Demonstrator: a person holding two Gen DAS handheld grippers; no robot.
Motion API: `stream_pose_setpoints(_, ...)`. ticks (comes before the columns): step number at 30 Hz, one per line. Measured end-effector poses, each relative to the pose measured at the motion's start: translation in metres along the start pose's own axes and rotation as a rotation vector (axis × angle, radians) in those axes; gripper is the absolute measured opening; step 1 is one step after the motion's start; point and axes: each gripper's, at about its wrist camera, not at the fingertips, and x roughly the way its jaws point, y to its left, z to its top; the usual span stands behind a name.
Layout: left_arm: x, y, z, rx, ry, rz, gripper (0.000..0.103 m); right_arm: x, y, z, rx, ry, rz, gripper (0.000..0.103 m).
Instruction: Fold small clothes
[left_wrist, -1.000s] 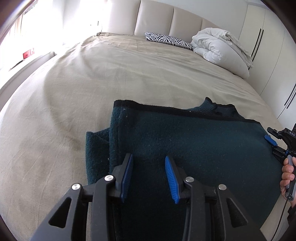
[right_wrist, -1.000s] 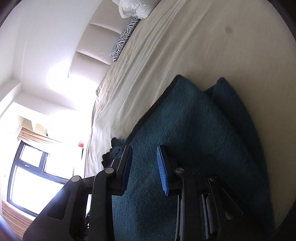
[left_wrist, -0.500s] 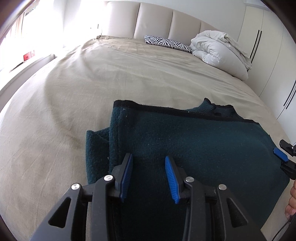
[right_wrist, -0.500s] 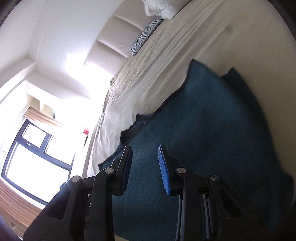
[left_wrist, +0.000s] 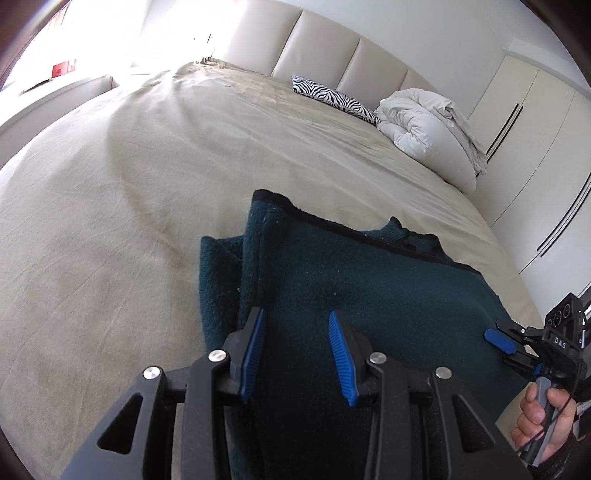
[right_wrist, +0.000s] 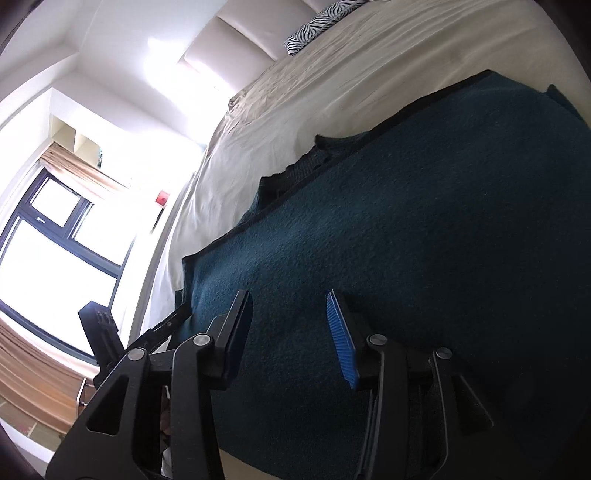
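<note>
Where left view ends — window (right_wrist: 55, 254).

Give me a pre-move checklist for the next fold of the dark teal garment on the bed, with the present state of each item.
1. Dark teal garment lies flat on the bed: ok, already folded over once, with a layer sticking out at its left edge.
2. Left gripper free of cloth: ok, pads apart, nothing pinched.
3. Right gripper free of cloth: ok, its jaws are opening and nothing is between them.
4. Folded edges aligned: not ok, a collar-like piece pokes out past the far edge.
5. Space on the bed beyond the garment: ok; zebra pillow and white duvet sit far off by the headboard.
6. Near edge of the garment: cannot tell, hidden behind the grippers.
</note>
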Motion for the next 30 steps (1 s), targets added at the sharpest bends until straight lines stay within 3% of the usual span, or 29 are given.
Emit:
stream_pose_setpoints(1,-0.011,0.004,-0.004,-0.011,-0.006,0.031,0.052,-0.007,-0.008,0.004,0.027,-0.019,-0.005,0.041)
stream_pose_setpoints(3,-0.032,0.016,-0.013,-0.064,-0.024,0.019,0.061,-0.021,-0.012,0.007,0.034,-0.045,-0.009,0.045)
stream_pose_setpoints(6,-0.041,0.043,-0.029,-0.202,0.033,-0.068,0.061,-0.027,-0.002,0.004,0.002,-0.047,0.003,0.051)
stream_pose_setpoints(10,-0.045,0.059,-0.039,-0.314,0.087,-0.183,0.061,-0.016,0.018,-0.007,-0.027,0.018,0.057,0.051)
stream_pose_setpoints(13,-0.032,0.062,-0.042,-0.403,0.185,-0.341,0.064,-0.007,0.028,-0.015,-0.039,0.071,0.106,0.051)
stream_pose_setpoints(20,-0.013,0.08,-0.044,-0.577,0.257,-0.449,0.064,0.007,0.044,-0.03,-0.05,0.171,0.182,0.051)
stream_pose_setpoints(23,-0.009,0.089,-0.039,-0.617,0.269,-0.456,0.057,0.014,0.052,-0.033,-0.056,0.191,0.186,0.051)
stream_pose_setpoints(26,-0.015,0.098,-0.036,-0.617,0.222,-0.432,0.054,0.009,0.054,-0.036,-0.058,0.199,0.194,0.051)
stream_pose_setpoints(30,-0.008,0.088,-0.028,-0.522,0.226,-0.383,0.052,0.016,0.054,-0.036,-0.06,0.223,0.184,0.051)
